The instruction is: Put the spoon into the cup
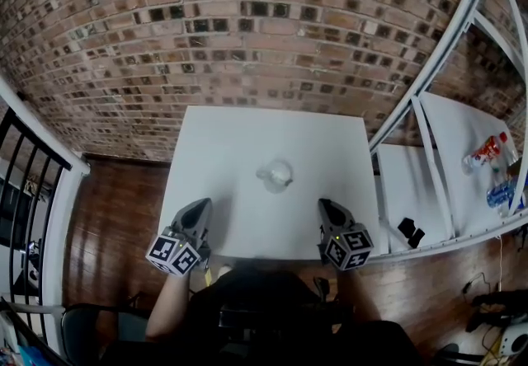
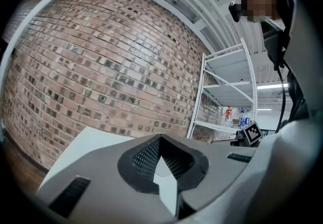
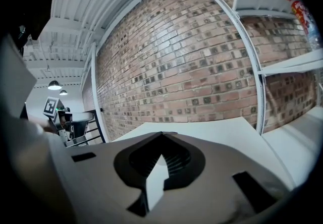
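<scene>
A small pale translucent cup [image 1: 275, 175] stands near the middle of the white table [image 1: 239, 142]. I cannot make out a spoon anywhere; the cup is too small and blurred to show what it holds. My left gripper [image 1: 200, 209] rests at the table's near edge, left of the cup and well short of it. Its jaws are shut with nothing between them [image 2: 161, 138]. My right gripper [image 1: 327, 208] sits at the near edge to the cup's right, also shut and empty [image 3: 161, 134]. Neither gripper view shows the cup.
A brick wall [image 1: 247, 26] runs behind the table. A white shelf rack [image 1: 429, 166] stands to the right, with bottles [image 1: 487, 150] and small black items [image 1: 411, 231] on it. A black railing [image 1: 29, 166] is at the left, over a wooden floor [image 1: 115, 216].
</scene>
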{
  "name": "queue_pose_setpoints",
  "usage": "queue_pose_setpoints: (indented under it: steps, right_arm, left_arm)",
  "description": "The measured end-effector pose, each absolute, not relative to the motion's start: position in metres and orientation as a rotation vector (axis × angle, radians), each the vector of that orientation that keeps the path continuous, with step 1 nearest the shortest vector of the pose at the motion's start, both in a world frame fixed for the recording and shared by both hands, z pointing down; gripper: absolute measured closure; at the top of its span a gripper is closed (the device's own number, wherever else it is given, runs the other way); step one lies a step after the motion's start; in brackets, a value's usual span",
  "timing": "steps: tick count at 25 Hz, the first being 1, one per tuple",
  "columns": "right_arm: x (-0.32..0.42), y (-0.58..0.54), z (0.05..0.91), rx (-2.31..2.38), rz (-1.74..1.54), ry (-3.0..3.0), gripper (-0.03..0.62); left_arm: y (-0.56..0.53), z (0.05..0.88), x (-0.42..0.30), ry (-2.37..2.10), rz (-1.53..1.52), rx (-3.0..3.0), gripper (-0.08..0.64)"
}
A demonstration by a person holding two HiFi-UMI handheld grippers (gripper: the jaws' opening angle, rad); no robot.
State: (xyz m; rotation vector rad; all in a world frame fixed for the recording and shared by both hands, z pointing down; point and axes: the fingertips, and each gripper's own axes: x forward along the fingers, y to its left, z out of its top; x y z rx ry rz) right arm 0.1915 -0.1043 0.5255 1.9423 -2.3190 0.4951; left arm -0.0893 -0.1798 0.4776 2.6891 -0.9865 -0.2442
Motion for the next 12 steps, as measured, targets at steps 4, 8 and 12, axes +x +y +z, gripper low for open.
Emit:
queue_pose_setpoints:
  steps: [4, 8, 12]
  right_arm:
    - [0.1887, -0.1026, 0.5264, 1.936, 0.501, -2.320, 0.591]
    - [0.1915, -0.1000, 0.5259, 1.952, 0.499, -2.309, 0.591]
    - [0.1922, -0.0954, 0.5296, 1.962, 0.504, -2.304, 0.591]
  left_arm:
    - [-0.1846, 0.4773, -0.0853, -0.980, -0.247, 2.687, 0.555]
    - [-0.1844, 0.4776, -0.0814, -0.962, -0.244, 2.693, 0.555]
    - [-0.1817, 0.4815, -0.0863, -0.969, -0.242, 2.685, 0.556]
